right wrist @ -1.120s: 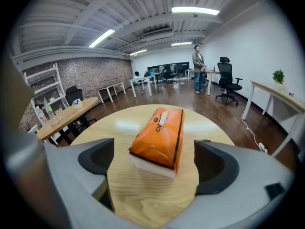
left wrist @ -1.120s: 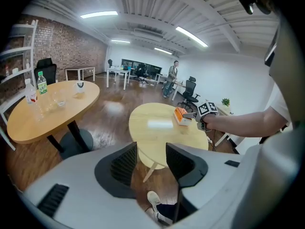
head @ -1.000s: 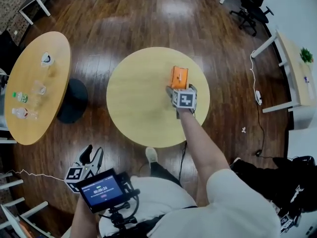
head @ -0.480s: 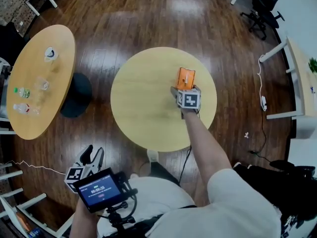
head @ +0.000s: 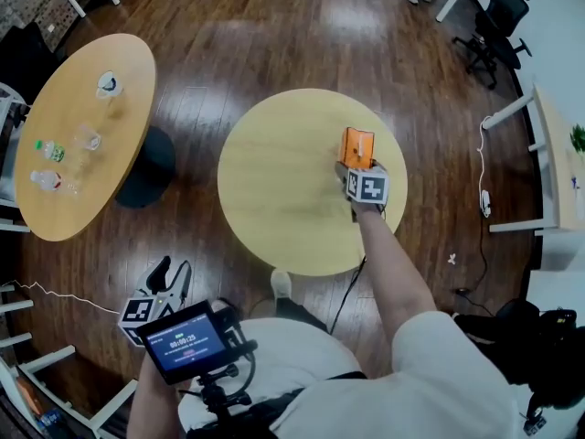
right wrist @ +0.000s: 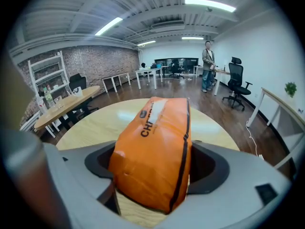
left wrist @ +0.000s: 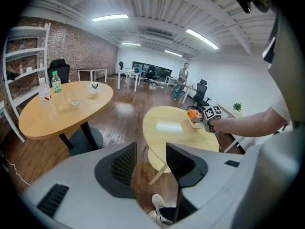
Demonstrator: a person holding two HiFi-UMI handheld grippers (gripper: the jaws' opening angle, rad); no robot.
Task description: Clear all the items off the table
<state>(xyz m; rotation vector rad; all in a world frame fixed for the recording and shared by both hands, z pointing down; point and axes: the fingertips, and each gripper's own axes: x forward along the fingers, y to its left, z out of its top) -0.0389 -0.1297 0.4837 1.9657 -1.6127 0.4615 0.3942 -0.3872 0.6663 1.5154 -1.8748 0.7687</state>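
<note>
An orange packet (head: 356, 146) stands on the right part of the round wooden table (head: 274, 190). My right gripper (head: 353, 166) reaches it from the near side; its jaws have just been closing and now press on both sides of the orange packet (right wrist: 155, 142), which fills the right gripper (right wrist: 155, 165). My left gripper (head: 172, 277) hangs low at the left, off the table, open and empty. Between the left gripper's (left wrist: 150, 156) fingers only floor and the table (left wrist: 167, 137) show, with the packet (left wrist: 193, 114) far off.
A second, oval table (head: 82, 135) at the left carries bottles and glasses. An office chair (head: 494, 16) and a white desk (head: 558, 154) stand at the right. A person (right wrist: 207, 61) stands far back. A small screen (head: 187, 341) sits at my chest.
The right gripper has stayed at the orange packet on the table while the head view drifted slightly. The left gripper has kept its place.
</note>
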